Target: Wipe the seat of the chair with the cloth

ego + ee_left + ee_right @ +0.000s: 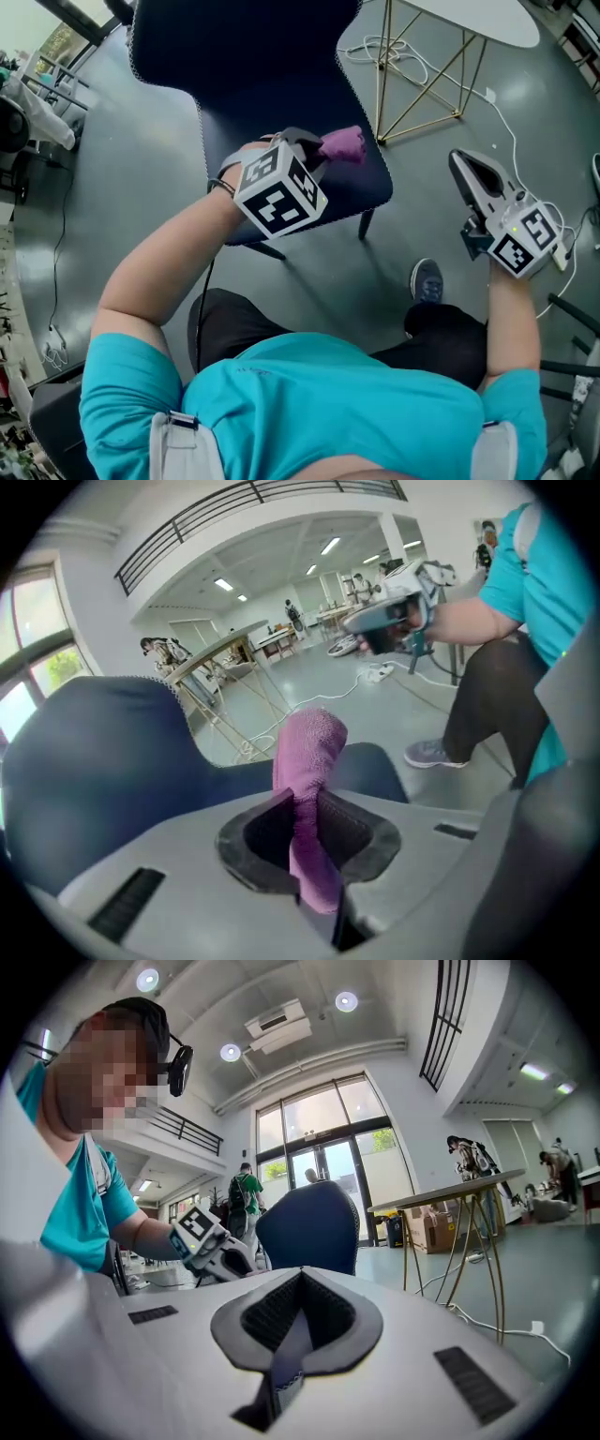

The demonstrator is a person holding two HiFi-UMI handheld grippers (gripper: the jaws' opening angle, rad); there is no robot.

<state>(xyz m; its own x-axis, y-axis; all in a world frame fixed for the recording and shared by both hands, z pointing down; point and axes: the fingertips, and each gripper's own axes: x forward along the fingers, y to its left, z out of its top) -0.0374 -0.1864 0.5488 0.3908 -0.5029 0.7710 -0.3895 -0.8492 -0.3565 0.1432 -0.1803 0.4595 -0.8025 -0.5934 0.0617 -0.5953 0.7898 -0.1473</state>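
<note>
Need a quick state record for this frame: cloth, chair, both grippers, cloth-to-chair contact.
cloth: purple, bunched, sticking out past the jaws
left gripper: shut on cloth, held over the chair
right gripper: jaws together, nothing between them, held over the floor beside the chair
chair: dark blue, upright on the grey floor
cloth-to-chair contact: cannot tell from these views

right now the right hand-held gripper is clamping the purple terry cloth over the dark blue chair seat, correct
No, the left hand-held gripper clamps the purple terry cloth over the dark blue chair seat; the left gripper view shows it.
</note>
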